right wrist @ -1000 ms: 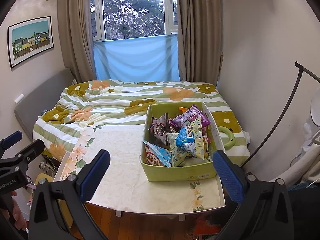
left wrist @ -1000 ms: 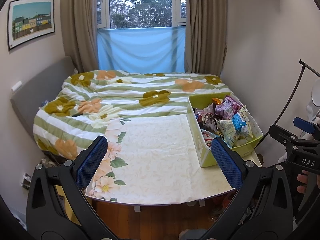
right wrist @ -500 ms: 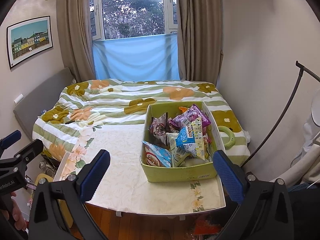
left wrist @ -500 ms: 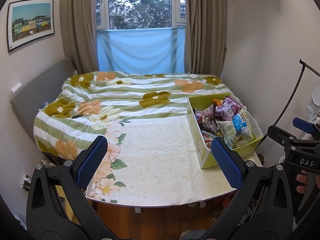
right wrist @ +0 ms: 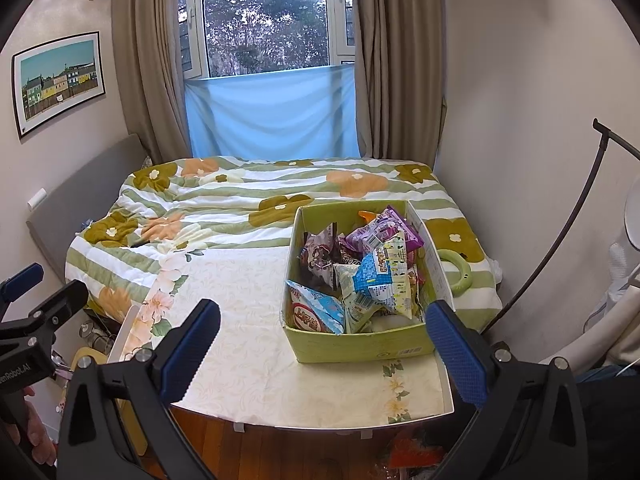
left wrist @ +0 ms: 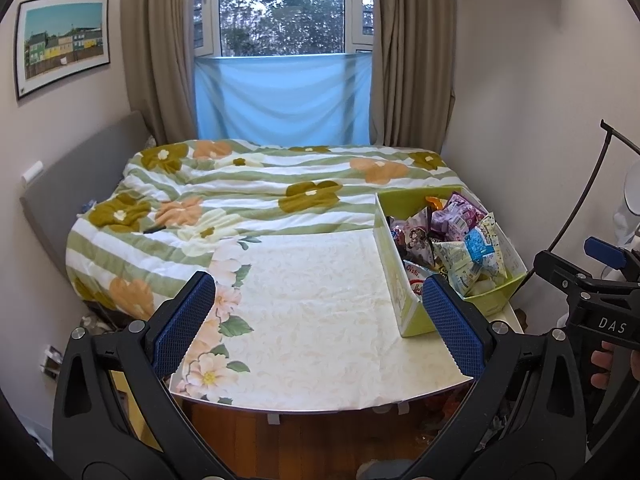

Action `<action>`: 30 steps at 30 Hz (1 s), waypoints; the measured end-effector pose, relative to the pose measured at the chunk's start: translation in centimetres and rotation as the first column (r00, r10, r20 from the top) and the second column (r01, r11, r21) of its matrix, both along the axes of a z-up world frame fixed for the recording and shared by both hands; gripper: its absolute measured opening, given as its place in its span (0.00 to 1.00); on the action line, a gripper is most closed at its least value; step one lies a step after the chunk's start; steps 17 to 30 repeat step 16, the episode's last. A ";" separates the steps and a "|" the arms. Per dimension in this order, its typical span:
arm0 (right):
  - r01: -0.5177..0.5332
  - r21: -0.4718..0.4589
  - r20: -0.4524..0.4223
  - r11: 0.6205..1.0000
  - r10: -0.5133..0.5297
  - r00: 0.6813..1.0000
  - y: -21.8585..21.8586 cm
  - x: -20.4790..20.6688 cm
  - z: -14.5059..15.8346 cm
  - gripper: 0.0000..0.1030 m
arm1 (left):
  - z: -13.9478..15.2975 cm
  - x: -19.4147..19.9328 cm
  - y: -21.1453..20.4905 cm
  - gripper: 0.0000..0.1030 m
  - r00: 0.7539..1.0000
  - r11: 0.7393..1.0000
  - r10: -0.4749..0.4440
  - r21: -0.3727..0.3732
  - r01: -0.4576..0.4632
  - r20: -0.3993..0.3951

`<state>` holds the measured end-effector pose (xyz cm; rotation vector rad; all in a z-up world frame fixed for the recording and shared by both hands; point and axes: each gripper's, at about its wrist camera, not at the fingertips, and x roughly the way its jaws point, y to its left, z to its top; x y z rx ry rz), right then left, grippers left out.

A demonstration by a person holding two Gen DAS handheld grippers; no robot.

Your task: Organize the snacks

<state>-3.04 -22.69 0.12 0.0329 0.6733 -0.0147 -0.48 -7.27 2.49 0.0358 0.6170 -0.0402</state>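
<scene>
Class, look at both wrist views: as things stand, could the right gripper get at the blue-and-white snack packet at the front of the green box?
Probably yes. The right gripper has its jaws wide open, the green box has no lid, and the blue-and-white snack packet lies uncovered at its near wall.

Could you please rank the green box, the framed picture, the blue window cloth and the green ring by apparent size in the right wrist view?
1. blue window cloth
2. green box, nearer, so unsure
3. framed picture
4. green ring

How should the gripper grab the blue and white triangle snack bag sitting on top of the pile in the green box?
Probably from above, with the open right gripper. The blue and white triangular snack bag lies on top of the pile in the green cardboard box, its upper edge sticking up clear. Pinch that thin edge across its flat faces.
</scene>
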 end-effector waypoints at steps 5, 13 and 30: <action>0.000 0.001 0.000 1.000 0.000 1.000 0.0 0.0 0.0 0.99 | 0.0 -0.1 0.1 1.00 1.000 1.000 0.004 0.000 -0.004 0.004; -0.001 0.003 0.000 1.000 0.001 1.000 -0.2 0.1 0.1 0.99 | 0.6 -0.4 0.6 1.00 0.999 1.000 0.013 -0.018 -0.012 0.038; 0.005 0.008 -0.001 1.000 -0.005 1.000 0.1 0.3 -0.1 0.99 | 0.6 -0.4 0.6 1.00 0.999 1.000 0.025 -0.007 -0.024 0.047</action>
